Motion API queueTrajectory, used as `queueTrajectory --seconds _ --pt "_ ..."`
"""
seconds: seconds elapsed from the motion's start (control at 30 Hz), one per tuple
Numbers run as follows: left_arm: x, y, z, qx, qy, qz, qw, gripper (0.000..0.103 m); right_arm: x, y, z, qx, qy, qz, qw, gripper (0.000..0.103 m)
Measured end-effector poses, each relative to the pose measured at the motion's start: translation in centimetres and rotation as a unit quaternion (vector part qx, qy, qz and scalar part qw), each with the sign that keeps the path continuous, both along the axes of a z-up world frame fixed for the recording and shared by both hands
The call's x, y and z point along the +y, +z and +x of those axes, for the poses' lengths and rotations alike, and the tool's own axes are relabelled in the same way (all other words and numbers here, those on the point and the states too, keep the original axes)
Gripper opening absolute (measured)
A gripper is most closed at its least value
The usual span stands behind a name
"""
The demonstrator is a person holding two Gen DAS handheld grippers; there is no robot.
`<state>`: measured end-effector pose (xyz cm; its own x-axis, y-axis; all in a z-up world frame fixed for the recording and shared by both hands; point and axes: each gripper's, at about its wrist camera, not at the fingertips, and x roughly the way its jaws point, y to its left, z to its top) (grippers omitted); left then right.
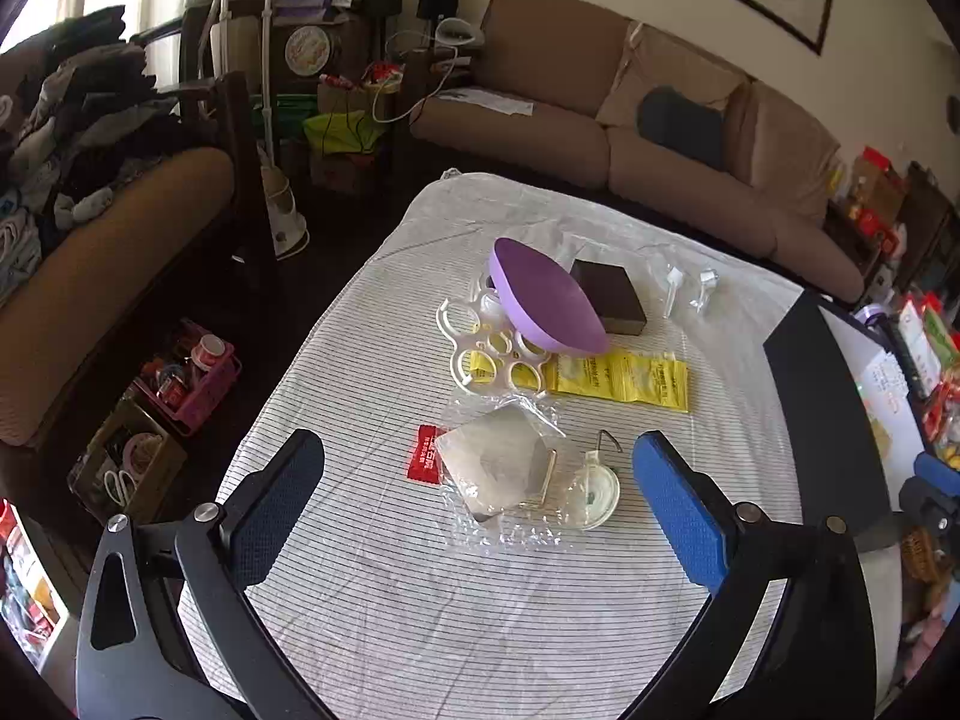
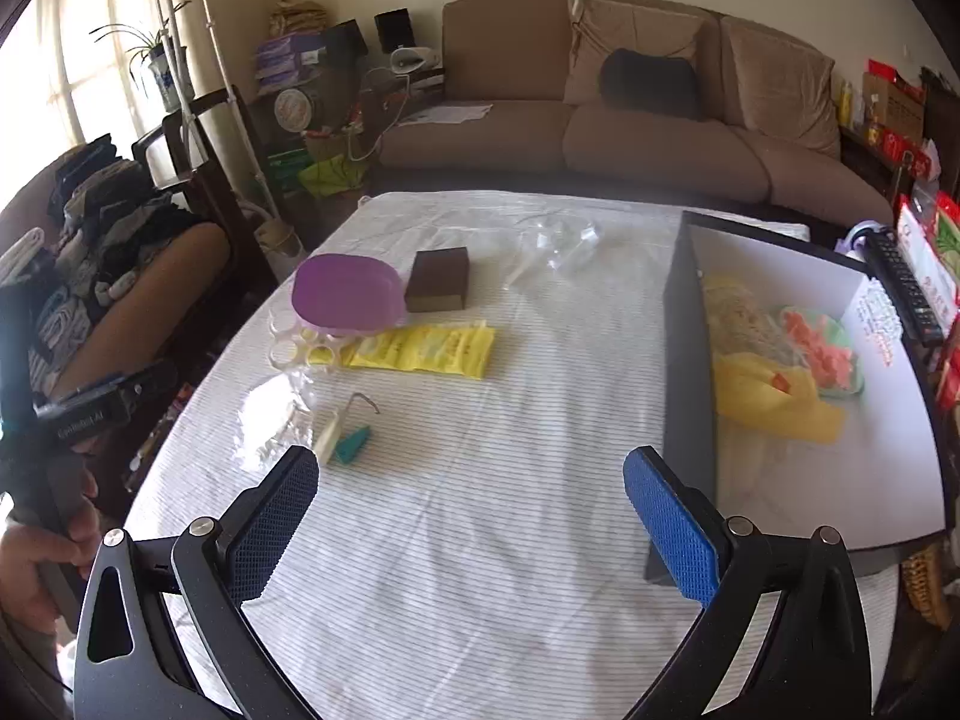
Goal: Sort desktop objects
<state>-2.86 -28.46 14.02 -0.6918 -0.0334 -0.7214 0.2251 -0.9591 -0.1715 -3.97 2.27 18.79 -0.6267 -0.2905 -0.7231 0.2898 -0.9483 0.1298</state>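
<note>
Several small objects wait for sorting on the striped tablecloth (image 1: pixel 372 570): a purple oval dish (image 1: pixel 543 300) that leans on a white ring holder (image 1: pixel 486 354), a dark sponge block (image 1: pixel 609 297) touching the dish, yellow sachets (image 1: pixel 624 378) just in front of them, and nearest to me a clear plastic bag (image 1: pixel 498 468) with a red label (image 1: pixel 427 453) and a round white hook (image 1: pixel 594 489) beside it. Two clear hooks (image 1: pixel 690 288) lie farther back. Beside my right gripper (image 2: pixel 471 516) stands the sorting box (image 2: pixel 690 360), its dark wall upright, and inside it I already see yellow and pink things, so I judge the sorting is partly done. My left gripper (image 1: pixel 480 498) hovers above the plastic bag with fingers spread wide and nothing between them; it looks like my nearest candidate. My right fingers are also fully spread and empty, over bare cloth near the box, I think ready to receive or place.
</note>
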Motion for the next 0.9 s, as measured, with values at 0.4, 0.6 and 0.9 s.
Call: queueTrajectory --seconds 0.4,0.6,0.9 --pt "0.0 -6.4 -3.4 -0.055 -0.016 -0.002 0.9983 0.096 -8.8 -5.3 -6.2 -0.065 0.043 -0.085 0.993 0.086" --pt "1.0 -9.0 -5.4 -0.09 -0.037 -0.007 0.9952 0.088 -9.2 -9.1 -6.5 -0.09 0.035 -0.121 0.988 0.069" --pt "1.3 -11.6 -7.1 -0.125 -0.059 0.052 0.989 0.063 -10.4 -13.3 -7.2 -0.133 0.051 -0.142 0.98 0.058"
